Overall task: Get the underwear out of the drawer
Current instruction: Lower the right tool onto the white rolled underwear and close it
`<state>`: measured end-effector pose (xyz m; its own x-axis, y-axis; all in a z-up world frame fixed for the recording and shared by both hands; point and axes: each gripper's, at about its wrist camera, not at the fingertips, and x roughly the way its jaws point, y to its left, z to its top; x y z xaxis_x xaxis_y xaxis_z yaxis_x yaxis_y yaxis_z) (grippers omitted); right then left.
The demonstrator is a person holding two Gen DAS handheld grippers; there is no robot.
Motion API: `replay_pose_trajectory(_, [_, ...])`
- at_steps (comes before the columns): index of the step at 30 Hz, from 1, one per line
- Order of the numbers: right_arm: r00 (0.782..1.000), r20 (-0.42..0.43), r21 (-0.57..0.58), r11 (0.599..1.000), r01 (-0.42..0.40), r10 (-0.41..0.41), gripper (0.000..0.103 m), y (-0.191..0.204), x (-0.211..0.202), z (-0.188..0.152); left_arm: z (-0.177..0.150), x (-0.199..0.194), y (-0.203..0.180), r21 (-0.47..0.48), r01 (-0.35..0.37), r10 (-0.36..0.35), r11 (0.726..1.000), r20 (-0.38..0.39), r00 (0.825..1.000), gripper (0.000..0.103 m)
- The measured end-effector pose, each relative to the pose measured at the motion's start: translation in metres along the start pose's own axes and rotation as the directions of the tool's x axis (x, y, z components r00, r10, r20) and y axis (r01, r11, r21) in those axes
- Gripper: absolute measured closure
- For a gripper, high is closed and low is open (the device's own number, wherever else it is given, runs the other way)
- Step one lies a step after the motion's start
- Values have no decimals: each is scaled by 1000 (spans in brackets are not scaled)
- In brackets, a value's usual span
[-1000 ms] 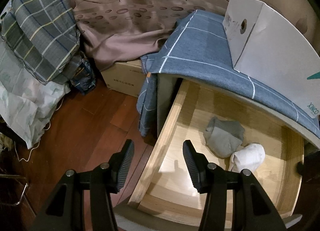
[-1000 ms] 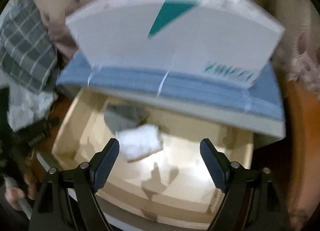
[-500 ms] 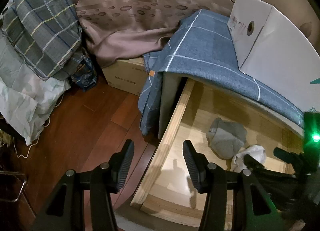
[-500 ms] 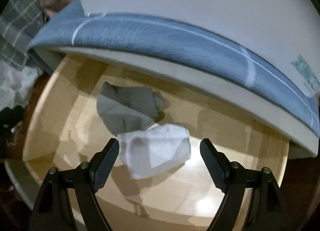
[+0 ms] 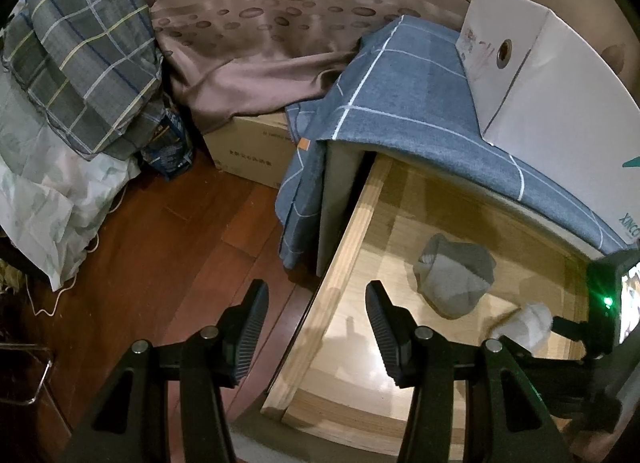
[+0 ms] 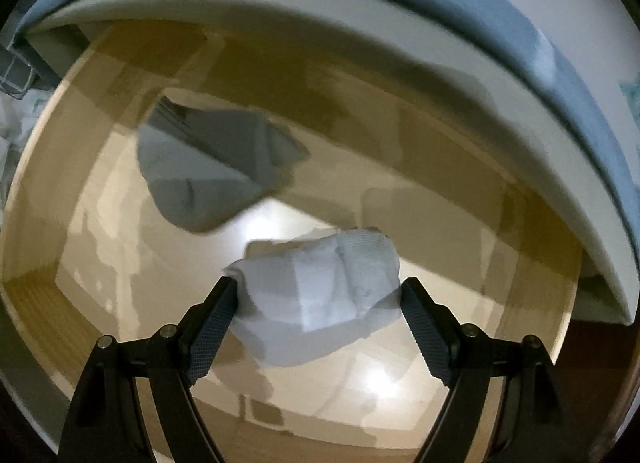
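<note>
The wooden drawer stands pulled out, with two bundles of underwear on its floor. A grey bundle lies toward the back left, and a white one lies just in front of it. My right gripper points straight down into the drawer, open, its two fingers flanking the white bundle on either side. In the left wrist view the white bundle is partly hidden behind the right gripper's black body, and the grey bundle lies in plain sight. My left gripper hangs open over the drawer's left front edge, holding nothing.
A blue checked cloth covers the cabinet top, with a white cardboard box on it overhanging the drawer's back. A brown carton, plaid bedding and a curtain crowd the wooden floor at left.
My right gripper has sunk into the drawer until its fingers stand on either side of the white bundle, and it has come into the left wrist view. The left gripper has stayed put.
</note>
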<state>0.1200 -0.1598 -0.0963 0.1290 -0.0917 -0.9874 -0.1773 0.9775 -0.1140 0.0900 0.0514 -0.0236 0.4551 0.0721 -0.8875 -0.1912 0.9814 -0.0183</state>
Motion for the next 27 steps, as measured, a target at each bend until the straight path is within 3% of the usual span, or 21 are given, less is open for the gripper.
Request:
replay_pose_trajectory(9, [997,-79,-5,1000,-11,11,22,-39,8,-35,0,0,-1,2,-4,4,1000,-1,1000,51])
replay_pose_trajectory(20, [987,-141,129,990,-61,79,21,-83,8,-64,-2,0,-1,10,-8,8,1000,-1,1000,51])
replay_pose_trajectory(23, [984,-122,220,970,-103,132,21,-96,3,-66,-1,1,-2,8,-8,8,1000,-1,1000,51])
replay_pose_trajectory(27, [963,-95,381,903,-198,251,21,-119,-5,-68,-1,0,-2,8,-4,4,1000,0,1000,51])
